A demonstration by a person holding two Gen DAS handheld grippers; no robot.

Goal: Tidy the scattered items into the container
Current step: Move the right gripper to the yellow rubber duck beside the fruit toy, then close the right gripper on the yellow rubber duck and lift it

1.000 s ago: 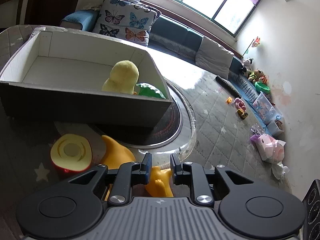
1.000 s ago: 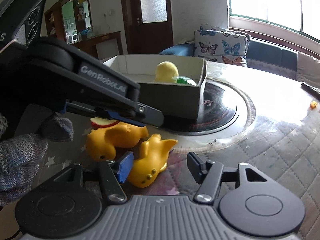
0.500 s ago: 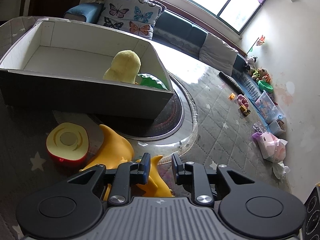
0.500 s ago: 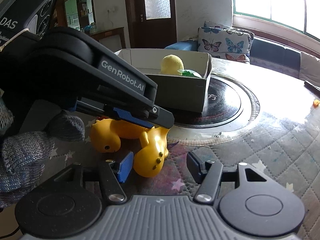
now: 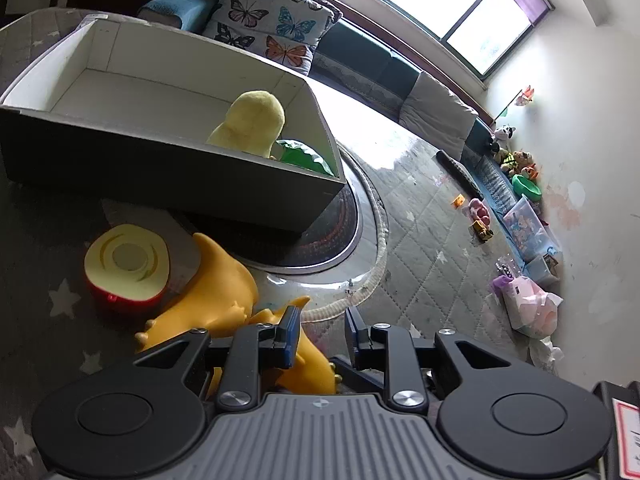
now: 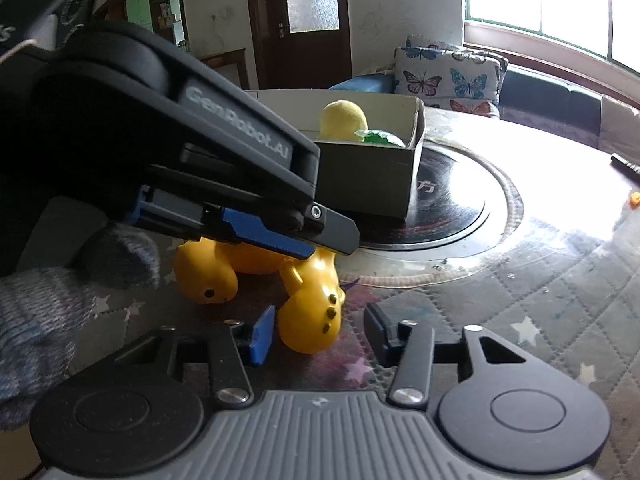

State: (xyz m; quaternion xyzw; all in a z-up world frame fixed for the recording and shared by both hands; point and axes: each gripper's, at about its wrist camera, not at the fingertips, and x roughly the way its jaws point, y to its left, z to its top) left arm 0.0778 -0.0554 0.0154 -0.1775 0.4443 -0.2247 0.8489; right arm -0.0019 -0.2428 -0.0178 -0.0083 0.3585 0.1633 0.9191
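Observation:
Two yellow rubber dinosaur toys lie on the table in front of the cardboard box (image 5: 168, 168). The larger dinosaur (image 5: 216, 296) lies beside a red apple half (image 5: 126, 268). The smaller dinosaur (image 6: 312, 312) sits between the fingers of my right gripper (image 6: 318, 332), which is open around it without touching. My left gripper (image 5: 322, 330) is open just above the smaller dinosaur (image 5: 308, 364); it also shows from the side in the right wrist view (image 6: 280, 232). The box (image 6: 372, 176) holds a yellow plush (image 5: 252, 124) and a green toy (image 5: 306, 158).
The box rests on a dark round turntable (image 5: 344, 232) in the middle of the quilted table (image 6: 540, 280). A sofa with a butterfly cushion (image 5: 276, 36) stands behind. Toys and bins (image 5: 524, 216) lie on the floor along the right wall.
Both grippers have moved forward and down toward the smaller dinosaur. It now sits between my right gripper's fingers. My left gripper hangs lower over it.

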